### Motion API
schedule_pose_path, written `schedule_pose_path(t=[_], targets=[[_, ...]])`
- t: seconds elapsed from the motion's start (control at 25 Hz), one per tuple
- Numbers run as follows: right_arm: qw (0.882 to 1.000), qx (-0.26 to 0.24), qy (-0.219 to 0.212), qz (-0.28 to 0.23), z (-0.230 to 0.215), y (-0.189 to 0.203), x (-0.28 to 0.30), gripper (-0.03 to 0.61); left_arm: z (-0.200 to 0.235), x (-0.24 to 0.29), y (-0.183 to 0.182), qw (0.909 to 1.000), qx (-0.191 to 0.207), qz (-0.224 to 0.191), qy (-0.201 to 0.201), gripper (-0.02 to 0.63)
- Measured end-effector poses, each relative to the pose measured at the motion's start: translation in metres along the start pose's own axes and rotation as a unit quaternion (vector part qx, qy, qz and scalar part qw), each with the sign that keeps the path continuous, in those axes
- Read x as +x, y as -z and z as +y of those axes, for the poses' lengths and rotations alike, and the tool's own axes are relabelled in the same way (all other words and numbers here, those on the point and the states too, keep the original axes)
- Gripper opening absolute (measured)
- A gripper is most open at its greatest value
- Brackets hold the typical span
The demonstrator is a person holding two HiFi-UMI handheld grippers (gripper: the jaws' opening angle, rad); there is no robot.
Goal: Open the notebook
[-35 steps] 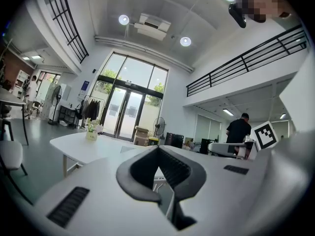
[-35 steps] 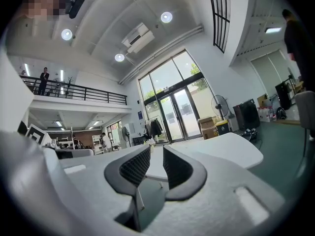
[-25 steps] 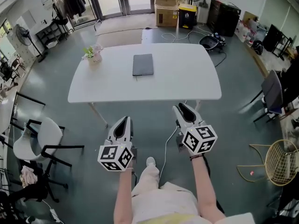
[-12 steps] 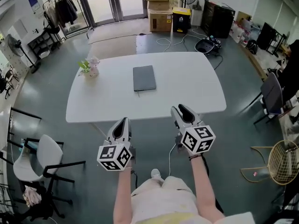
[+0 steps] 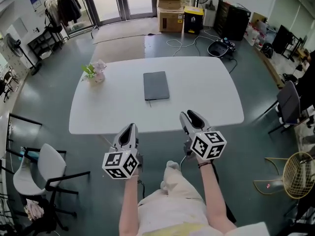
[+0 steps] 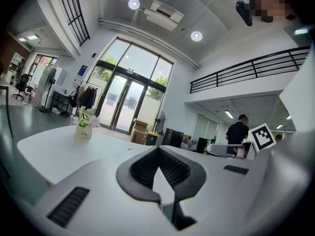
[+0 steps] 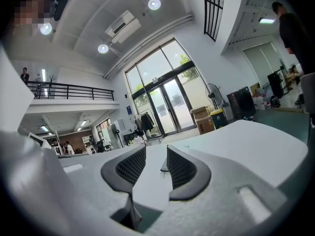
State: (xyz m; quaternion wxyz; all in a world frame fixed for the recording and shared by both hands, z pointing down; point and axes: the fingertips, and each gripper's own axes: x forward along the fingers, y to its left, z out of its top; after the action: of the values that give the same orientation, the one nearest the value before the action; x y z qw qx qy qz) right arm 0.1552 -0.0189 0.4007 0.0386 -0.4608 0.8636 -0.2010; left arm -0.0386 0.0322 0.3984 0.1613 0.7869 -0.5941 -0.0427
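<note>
Approach stage. At left, left gripper (image 5: 130, 127), fingers (image 6: 139, 169) together, empty, short of the table (image 5: 206, 92). Mid-table, closed notebook (image 5: 156, 85), lying flat. At right, right gripper (image 5: 190, 114), fingers (image 7: 129, 167) apart, empty. Next, likely: reach in, catch the cover's edge, lift.

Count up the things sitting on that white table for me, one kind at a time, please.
gray notebook: 1
small pot of flowers: 1
Total: 2
</note>
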Motion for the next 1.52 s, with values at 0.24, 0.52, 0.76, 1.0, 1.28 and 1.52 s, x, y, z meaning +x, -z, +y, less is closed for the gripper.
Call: schedule_pose_path(t=[0.24, 0.52, 0.76, 1.0, 1.28, 1.52], targets=[[1.000, 0.012, -0.004, 0.013, -0.014, 0.000, 0.039, 0.120, 0.021, 0.031, -0.002, 0.9999, -0.008, 0.004, -0.008, -0.002], [0.999, 0.025, -0.005, 0.030, -0.037, -0.001, 0.102, 0.120, 0.056, 0.084, -0.007, 0.9996, -0.017, 0.016, -0.015, -0.002], [0.998, 0.039, -0.012, 0.047, -0.056, -0.013, 0.159, 0.120, 0.074, 0.140, -0.014, 0.9991, -0.016, 0.040, 0.000, -0.002], [0.996, 0.051, -0.011, 0.074, -0.078, -0.006, 0.203, 0.120, 0.096, 0.186, -0.005, 0.9976, -0.033, 0.061, 0.000, -0.002], [0.991, 0.066, 0.003, 0.116, -0.108, 0.013, 0.242, 0.120, 0.116, 0.224, 0.008, 0.9946, -0.047, 0.092, -0.001, -0.002], [0.984, 0.075, 0.021, 0.161, -0.136, 0.040, 0.270, 0.120, 0.134, 0.252, 0.026, 0.9903, -0.067, 0.122, 0.000, -0.002]])
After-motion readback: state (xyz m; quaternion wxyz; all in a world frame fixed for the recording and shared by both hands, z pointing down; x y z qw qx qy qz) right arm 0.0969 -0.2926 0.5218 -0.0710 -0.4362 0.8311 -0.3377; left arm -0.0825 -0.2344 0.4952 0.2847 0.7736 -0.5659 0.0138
